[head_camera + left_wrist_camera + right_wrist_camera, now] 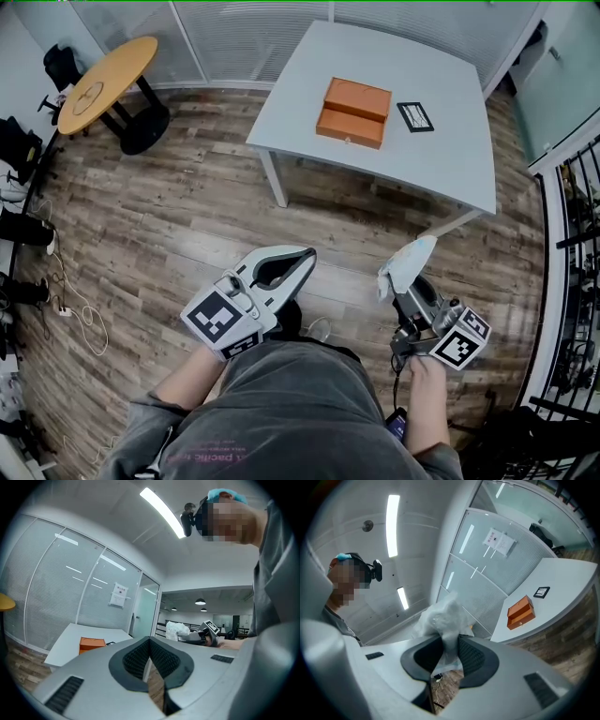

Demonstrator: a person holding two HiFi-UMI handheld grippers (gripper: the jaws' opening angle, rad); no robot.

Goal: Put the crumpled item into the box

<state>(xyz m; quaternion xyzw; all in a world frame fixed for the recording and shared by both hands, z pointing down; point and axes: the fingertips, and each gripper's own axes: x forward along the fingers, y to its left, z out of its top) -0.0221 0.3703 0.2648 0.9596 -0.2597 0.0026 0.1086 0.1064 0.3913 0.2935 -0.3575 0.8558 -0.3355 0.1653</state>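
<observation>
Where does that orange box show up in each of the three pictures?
Head view: orange box top centre, on the white table.
Left gripper view: small, lower left, on that table.
Right gripper view: right of centre, on the table.
Shared landmark: the white table under it.

Bright, even light from ceiling strip lights (161, 512); fisheye-warped, dark-vignetted edges.

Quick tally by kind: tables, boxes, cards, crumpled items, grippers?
Tables: 2, white table, round table
Boxes: 1, orange box
Cards: 1, marker card
Crumpled items: 1, crumpled item
Grippers: 2, left gripper, right gripper
Total: 7
</observation>
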